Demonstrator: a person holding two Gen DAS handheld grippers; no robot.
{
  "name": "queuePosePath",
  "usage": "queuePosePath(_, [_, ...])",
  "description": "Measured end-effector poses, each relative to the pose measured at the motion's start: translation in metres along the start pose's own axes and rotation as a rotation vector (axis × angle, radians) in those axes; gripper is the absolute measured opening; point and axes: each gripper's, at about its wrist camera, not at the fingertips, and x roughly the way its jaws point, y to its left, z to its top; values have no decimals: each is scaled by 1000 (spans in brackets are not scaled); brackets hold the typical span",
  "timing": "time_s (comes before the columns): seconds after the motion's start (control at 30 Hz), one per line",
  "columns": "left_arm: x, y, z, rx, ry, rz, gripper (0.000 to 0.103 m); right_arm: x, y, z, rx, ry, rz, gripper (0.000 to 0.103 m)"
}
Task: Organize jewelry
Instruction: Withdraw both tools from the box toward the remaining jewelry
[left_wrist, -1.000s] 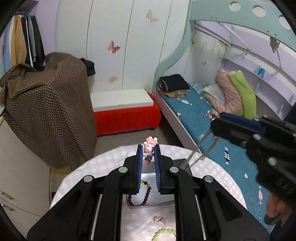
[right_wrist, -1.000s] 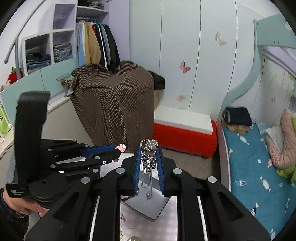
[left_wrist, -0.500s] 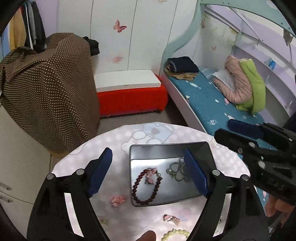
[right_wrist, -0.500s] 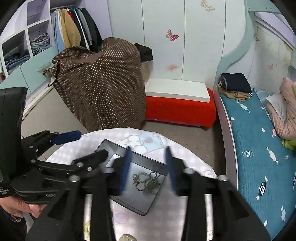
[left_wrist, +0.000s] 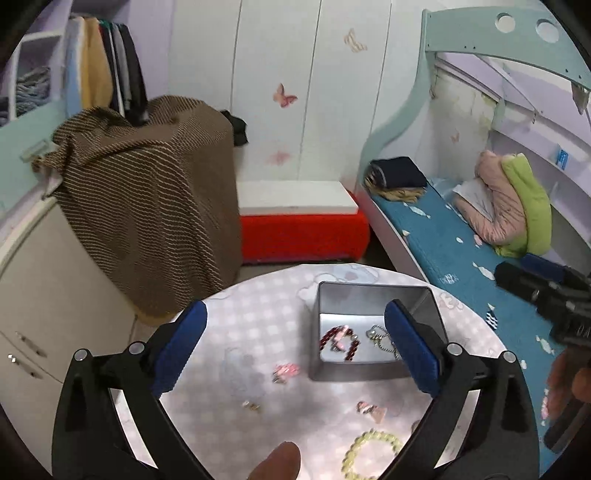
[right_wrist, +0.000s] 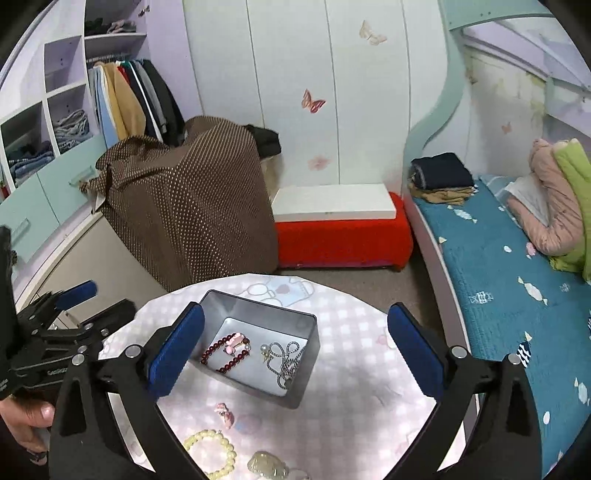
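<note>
Both jaws just opened wide, nothing between them: left gripper (left_wrist: 295, 347) dropped its pink charm, right gripper (right_wrist: 295, 347) its silver chain (right_wrist: 285, 361), now in the metal tin (right_wrist: 306, 373) beside the red bead bracelet (right_wrist: 226, 352). Yellow bead bracelet (right_wrist: 212, 451) and pink charm (right_wrist: 226, 412) still loose on the tabletop (right_wrist: 351, 406). Light, floppy, slippery; pinch across the bead strand

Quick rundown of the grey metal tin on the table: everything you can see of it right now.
The tin is an open, lidless rectangular box of dull grey metal with upright walls and a shiny floor. It sits flat on the pink checked tablecloth, toward the far side of the round table. Inside lie a dark red bead bracelet and a silver chain. No gripper touches it.
</note>
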Motion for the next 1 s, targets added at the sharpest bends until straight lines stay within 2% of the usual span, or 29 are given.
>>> queuePosePath(0.33, [-60,-2,-33,20,-66,60,97,-56,8,-24,6,-72,-18,96])
queuePosePath(0.57, [-83,-5,-61,28,-61,53,97,-87,11,-54,-3,-93,-51,96])
queuePosePath(0.73, [-89,-10,-88,40,-36,59,97,-93,10,-82,-11,-61,-83,96])
queuePosePath(1.0, [-75,-10,-122,11,41,48,97,-85,13,-120,-11,13,-88,96])
